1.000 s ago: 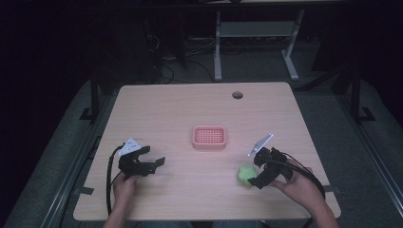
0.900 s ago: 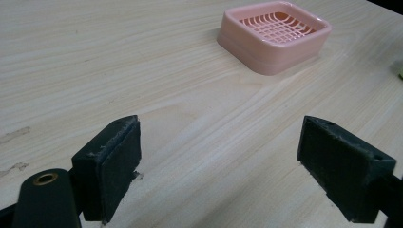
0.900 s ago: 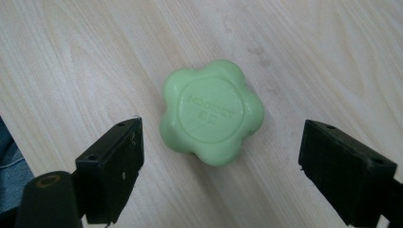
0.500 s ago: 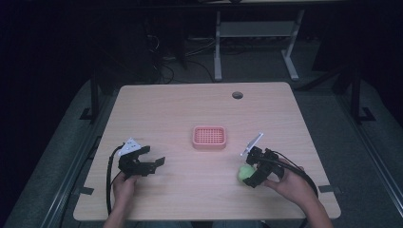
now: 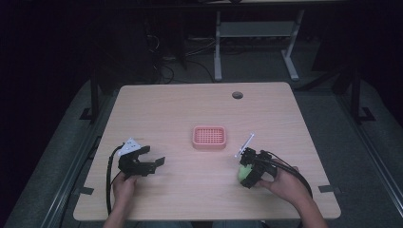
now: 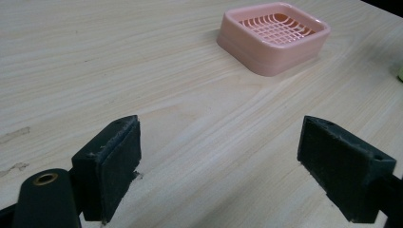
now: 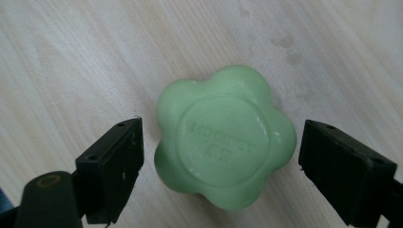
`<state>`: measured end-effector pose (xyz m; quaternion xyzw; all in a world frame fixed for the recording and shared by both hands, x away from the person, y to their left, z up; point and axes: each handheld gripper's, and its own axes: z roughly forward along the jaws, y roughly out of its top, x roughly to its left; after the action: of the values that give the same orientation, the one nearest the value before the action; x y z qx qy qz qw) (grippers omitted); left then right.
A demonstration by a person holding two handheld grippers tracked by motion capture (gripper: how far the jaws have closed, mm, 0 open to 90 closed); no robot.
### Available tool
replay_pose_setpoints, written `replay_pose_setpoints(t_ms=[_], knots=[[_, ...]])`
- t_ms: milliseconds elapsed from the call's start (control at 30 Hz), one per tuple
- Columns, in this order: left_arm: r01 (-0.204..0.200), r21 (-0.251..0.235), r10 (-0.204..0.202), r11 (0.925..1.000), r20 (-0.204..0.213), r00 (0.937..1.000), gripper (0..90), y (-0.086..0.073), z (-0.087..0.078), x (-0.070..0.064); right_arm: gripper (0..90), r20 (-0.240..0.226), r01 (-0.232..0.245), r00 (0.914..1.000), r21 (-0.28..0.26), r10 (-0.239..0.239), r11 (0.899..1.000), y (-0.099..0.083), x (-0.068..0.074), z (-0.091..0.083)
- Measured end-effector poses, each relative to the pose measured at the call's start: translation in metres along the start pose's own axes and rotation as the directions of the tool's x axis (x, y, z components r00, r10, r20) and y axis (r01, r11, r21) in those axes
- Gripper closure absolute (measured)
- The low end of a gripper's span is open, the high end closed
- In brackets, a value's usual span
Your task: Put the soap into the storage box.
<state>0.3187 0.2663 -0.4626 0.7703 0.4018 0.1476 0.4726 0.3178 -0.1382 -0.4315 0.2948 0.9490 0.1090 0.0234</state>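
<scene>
Two views differ: our right gripper point(image 7: 221, 156), lower than before, straddles embossed green soap point(image 7: 223, 137), jaws wide, ungripped; high view blurs lettering.

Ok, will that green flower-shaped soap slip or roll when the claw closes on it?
The green soap looks solid and smooth, so probably stiff but slippery. Its lobed edge may twist between the pads. It lies flat, so rolling seems unlikely.

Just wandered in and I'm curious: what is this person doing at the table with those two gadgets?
A person holds a claw in each hand. The right claw is open, its jaws on either side of a green flower-shaped soap that lies on the wooden table, not yet gripped. The left claw is open with nothing between its jaws, pointing toward a pink soap dish in the middle of the table.
</scene>
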Motion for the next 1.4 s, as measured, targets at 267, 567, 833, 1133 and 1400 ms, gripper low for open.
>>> replay_pose_setpoints(t_ms=[267, 567, 833, 1133, 1400], knots=[[0.000, 0.001, 0.000, 1.0000, 0.000, 1.0000, 14.3, 0.000, -0.001, 0.000, 15.4, 0.012, 0.007, 0.9999, 0.034, -0.007, 0.999, 0.006, 0.000, 0.007], [0.004, -0.003, -0.004, 1.0000, 0.001, 1.0000, 14.3, 0.000, -0.001, 0.001, 16.5, 0.016, -0.002, 0.9999, 0.058, 0.001, 0.998, 0.008, 0.002, 0.010], [0.008, -0.007, -0.008, 0.9999, 0.002, 1.0000, 14.4, 0.000, 0.000, 0.001, 21.7, 0.015, 0.004, 0.9999, 0.079, -0.005, 0.997, 0.010, 0.003, 0.013], [0.012, -0.010, -0.012, 0.9999, 0.003, 0.9999, 14.3, 0.000, 0.000, 0.001, 24.6, 0.019, 0.002, 0.9998, 0.079, -0.004, 0.997, 0.011, 0.003, 0.013], [0.012, -0.012, -0.012, 0.9999, 0.004, 0.9999, 14.3, 0.000, 0.000, 0.001, 25.3, 0.020, 0.001, 0.9998, 0.081, -0.003, 0.997, 0.011, 0.002, 0.013]])
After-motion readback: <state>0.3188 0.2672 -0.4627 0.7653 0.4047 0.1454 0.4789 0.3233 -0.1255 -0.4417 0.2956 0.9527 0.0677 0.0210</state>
